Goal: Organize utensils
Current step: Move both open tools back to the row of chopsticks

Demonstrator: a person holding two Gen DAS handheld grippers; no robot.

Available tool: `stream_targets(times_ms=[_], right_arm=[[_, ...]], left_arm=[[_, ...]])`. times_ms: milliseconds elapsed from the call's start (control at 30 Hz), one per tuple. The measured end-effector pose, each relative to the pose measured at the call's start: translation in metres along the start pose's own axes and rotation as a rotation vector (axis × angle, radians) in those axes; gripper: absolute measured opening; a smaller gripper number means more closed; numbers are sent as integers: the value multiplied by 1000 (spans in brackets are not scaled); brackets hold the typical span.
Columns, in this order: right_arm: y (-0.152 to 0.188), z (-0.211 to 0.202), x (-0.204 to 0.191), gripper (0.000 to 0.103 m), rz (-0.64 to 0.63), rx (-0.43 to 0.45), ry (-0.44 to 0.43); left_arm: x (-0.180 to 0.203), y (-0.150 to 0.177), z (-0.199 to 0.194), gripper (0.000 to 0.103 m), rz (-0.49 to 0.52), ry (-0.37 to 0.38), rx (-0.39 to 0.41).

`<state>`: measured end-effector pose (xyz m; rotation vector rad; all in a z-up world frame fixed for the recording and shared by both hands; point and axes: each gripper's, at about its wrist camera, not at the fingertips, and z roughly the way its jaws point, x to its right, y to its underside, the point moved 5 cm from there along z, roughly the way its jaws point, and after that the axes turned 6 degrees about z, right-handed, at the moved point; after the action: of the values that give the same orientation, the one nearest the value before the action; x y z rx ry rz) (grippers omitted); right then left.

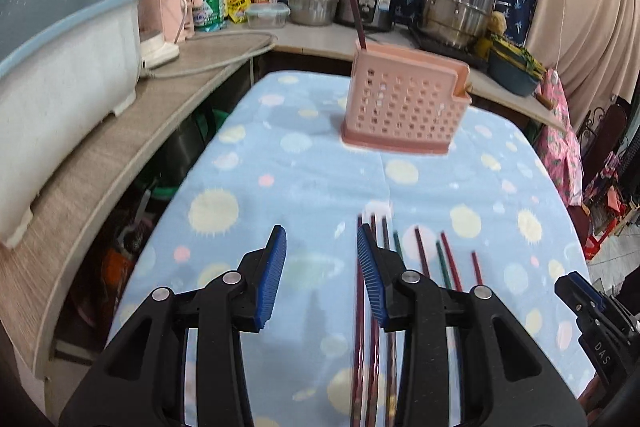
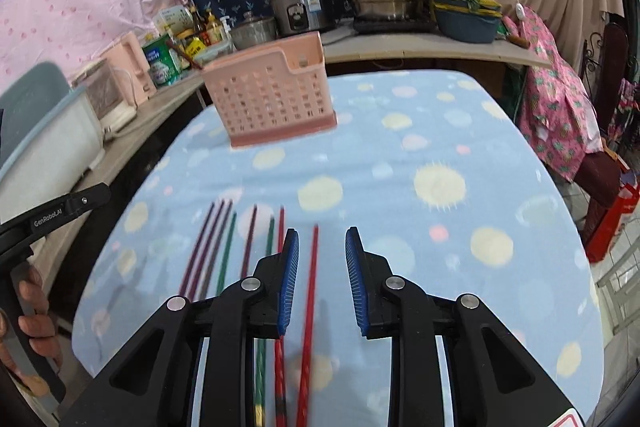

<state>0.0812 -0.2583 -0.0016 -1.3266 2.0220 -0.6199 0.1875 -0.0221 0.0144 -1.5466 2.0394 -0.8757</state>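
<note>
The table (image 2: pixel 500 187) under its blue dotted cloth fills most of what I see, with the pink slotted holder (image 2: pixel 276 95) standing upright toward its far side, one dark chopstick (image 1: pixel 357 23) already leaning in it. Nearer me the loose chopsticks (image 2: pixel 224 247) lie side by side in a row, tips pointing away toward the holder, well apart from it.

My right gripper (image 2: pixel 322 279) is spread wide and empty, low over the cloth, with the red chopstick (image 2: pixel 310 291) running lengthwise between its fingers. To take it cleanly I should centre it between the pads, come down level, and close on that stick alone, since another red one lies just beside the left pad (image 2: pixel 289 279). The frames are blurred, so I cannot say how close to the cloth I am.

My left gripper (image 1: pixel 322 275) is also parted and empty, pointing forward, its right finger over the dark sticks at the row's left end.
</note>
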Motion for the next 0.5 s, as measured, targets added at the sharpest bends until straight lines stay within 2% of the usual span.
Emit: stream_targets(times_ms=[233,500], right_arm=[[51,-1,4,24,-28,-63,31],[77,4,1,24,-38,-100,29]], left_arm=[[1,48,6,35,-13,15,-72],[4,75,7,35,-4,17,-119]])
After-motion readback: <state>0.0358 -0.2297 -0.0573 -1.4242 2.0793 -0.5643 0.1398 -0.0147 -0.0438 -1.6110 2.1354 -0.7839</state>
